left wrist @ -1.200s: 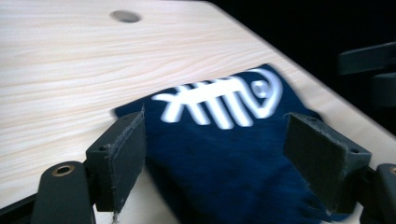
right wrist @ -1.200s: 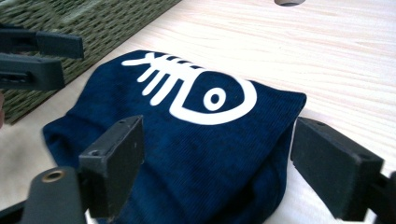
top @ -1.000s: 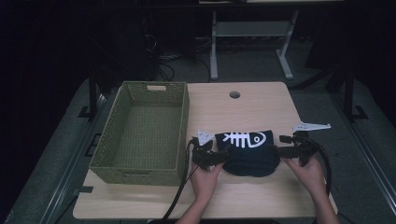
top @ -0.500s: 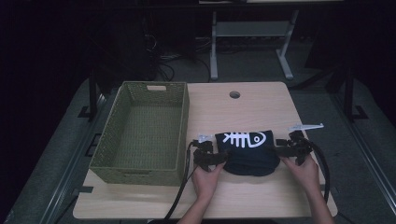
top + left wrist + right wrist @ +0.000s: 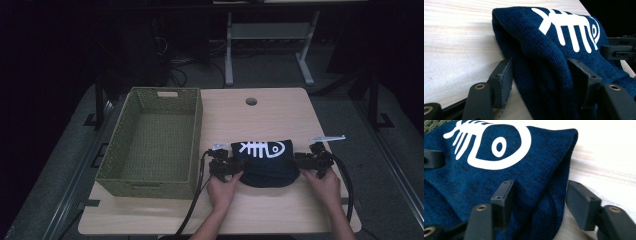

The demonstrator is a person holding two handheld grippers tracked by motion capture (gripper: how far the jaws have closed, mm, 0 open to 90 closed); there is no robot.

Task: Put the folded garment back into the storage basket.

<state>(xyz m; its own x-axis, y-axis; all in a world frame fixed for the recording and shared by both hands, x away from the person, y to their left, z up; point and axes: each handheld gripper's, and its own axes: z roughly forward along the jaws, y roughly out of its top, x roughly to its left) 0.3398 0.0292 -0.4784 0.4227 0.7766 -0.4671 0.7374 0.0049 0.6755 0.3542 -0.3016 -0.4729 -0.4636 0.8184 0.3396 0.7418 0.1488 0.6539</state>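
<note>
We see a folded knit garment (image 5: 264, 162) lying on the bench (image 5: 280, 107) beside the basket (image 5: 155, 137). Left gripper (image 5: 544, 82) and right gripper (image 5: 540, 202) straddle its side edges, fingers wide. It looks soft, light and floppy; we'd pinch both folded edges.

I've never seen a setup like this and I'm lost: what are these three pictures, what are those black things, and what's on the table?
A person sits at a light wooden table, each hand holding a black two-jaw tool. The high view looks down from above; the other two views come from cameras riding on each tool. On the table lie an empty green woven basket and a folded dark blue knitted garment with a white fish-skeleton print. The left tool and right tool each have their open jaws set around one end of the garment, not yet closed on it.
</note>
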